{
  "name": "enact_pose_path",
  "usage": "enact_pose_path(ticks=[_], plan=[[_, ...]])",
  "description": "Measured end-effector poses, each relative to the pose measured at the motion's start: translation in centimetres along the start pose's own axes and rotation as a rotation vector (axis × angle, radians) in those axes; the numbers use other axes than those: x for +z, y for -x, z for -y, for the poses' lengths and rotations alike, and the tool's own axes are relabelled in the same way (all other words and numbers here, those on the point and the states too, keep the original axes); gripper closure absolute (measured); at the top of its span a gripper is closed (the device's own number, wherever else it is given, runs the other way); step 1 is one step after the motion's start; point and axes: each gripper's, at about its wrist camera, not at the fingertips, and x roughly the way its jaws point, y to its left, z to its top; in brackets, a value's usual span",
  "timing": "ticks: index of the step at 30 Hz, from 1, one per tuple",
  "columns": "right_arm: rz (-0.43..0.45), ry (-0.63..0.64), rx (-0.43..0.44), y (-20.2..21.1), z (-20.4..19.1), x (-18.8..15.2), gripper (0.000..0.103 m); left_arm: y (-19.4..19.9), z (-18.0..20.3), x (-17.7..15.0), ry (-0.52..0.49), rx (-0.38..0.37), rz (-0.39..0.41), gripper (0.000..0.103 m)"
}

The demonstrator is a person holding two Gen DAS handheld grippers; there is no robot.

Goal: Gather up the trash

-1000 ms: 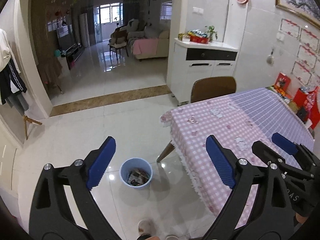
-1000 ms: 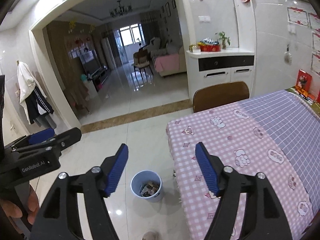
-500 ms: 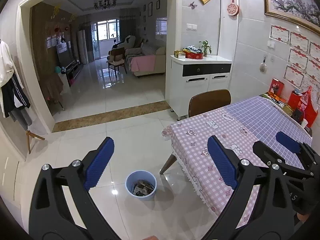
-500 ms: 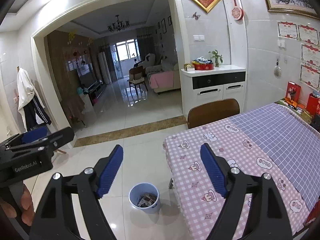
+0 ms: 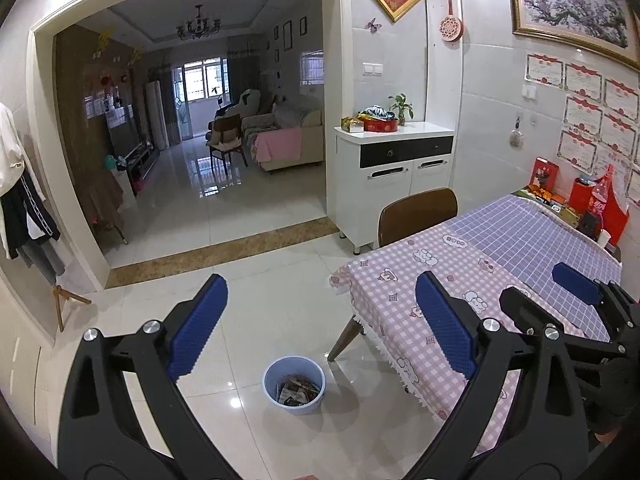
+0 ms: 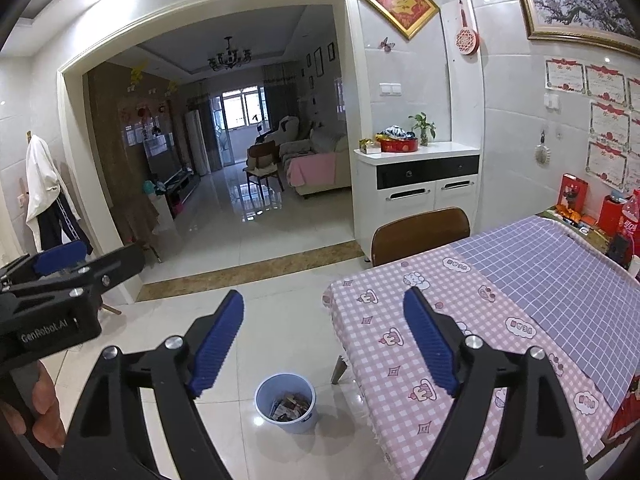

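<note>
Left wrist view: the left gripper (image 5: 320, 320) is standing with its jaws wide and nothing between them. Below it, a round light-blue plastic bin (image 5: 293, 385) holding crumpled paper trash (image 5: 298, 390) is sitting on the glossy white tiled floor (image 5: 256, 280), just beside the corner of the table under a pink checked cloth (image 5: 404, 292).

Right wrist view: the right gripper (image 6: 324, 338) is opening its jaws, with nothing between them. The bin is standing on the floor beneath, near the table leg. A brown chair (image 6: 420, 228) is tucked at the far end.
</note>
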Motion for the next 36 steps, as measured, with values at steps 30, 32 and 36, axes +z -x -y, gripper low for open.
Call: enact_pose_path(ticks=[30, 32, 36], plan=[[-0.004, 0.0, -0.029, 0.8, -1.7, -0.4, 0.021, 1.3, -1.9, 0.0, -0.007, -0.052, 0.028, 0.01], [-0.005, 0.0, -0.029, 0.8, -1.7, -0.4, 0.021, 1.2, -1.8, 0.1, -0.009, -0.051, 0.028, 0.01], [-0.005, 0.0, -0.028, 0.8, -1.7, -0.4, 0.021, 1.2, -1.8, 0.1, -0.011, -0.051, 0.031, 0.01]])
